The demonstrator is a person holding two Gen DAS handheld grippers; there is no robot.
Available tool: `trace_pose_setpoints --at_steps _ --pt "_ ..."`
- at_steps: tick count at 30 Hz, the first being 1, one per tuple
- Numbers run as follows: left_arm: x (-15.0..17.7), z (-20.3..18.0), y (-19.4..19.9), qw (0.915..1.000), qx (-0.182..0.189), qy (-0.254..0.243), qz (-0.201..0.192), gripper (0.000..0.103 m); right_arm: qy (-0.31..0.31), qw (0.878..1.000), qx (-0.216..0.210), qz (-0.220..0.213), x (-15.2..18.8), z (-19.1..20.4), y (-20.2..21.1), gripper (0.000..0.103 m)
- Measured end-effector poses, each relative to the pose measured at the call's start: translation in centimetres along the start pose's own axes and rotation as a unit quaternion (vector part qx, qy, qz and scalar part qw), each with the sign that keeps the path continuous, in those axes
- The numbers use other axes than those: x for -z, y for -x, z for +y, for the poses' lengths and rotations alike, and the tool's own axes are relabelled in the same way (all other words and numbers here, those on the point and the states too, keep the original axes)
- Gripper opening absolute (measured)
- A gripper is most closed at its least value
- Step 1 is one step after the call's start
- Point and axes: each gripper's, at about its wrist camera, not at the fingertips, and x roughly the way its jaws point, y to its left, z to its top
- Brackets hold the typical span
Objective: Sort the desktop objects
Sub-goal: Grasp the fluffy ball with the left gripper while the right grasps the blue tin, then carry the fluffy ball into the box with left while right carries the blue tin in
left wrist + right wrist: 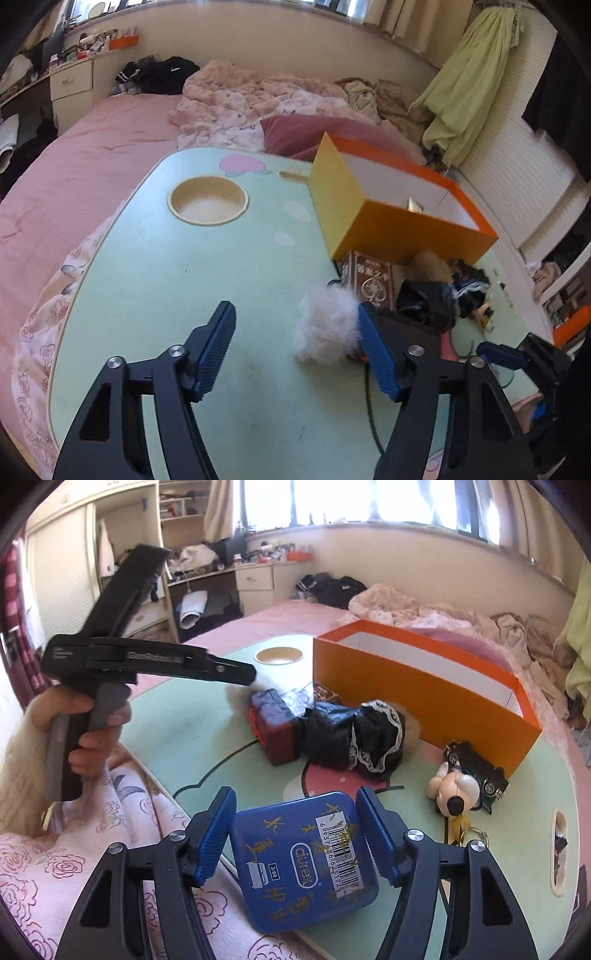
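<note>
An open orange box (384, 229) (417, 694) stands at the far right of the mint-green table (192, 288) (195, 734). My left gripper (297, 349) is open and empty above the table, with a white fluffy ball (327, 326) beside its right finger. My right gripper (295, 834) is shut on a blue tin (303, 864) at the table's near edge. A dark red box (273, 727), a black lace-trimmed bundle (354, 734), a toy car (476, 771) and a small dog figure (454, 790) lie in front of the orange box.
The table stands on a bed with a pink sheet (85, 155) and rumpled bedding (243, 103). A round cup recess (208, 200) is set in the tabletop. A brown patterned box (369, 280) lies under the orange box's near corner. The left gripper's handle (122, 664) shows at left.
</note>
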Motion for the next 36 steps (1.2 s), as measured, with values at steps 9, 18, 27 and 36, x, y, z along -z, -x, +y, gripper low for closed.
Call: trace_pose_setpoints --at_steps 9,18,27,36 --pt "1.1 0.3 1.2 0.9993 -0.003 0.003 -0.038 0.025 -0.028 0.999 0.027 0.038 -0.1 -0.4 -1.8 0.067" --pt "-2.1 -1.0 7.1 0.9932 0.024 -0.009 -0.113 0.025 -0.101 0.991 -0.023 -0.079 -2.1 -3.2 3.5 0.066" --pt "-8.9 -6.5 2.8 0.9946 0.041 -0.044 -0.084 0.025 -0.136 0.982 0.042 -0.125 -9.4 -7.9 5.8 0.066" --pt "-10.9 -10.6 -4.5 0.997 0.069 -0.034 -0.012 0.051 -0.293 0.948 0.075 -0.101 -12.2 -16.8 1.6 0.068"
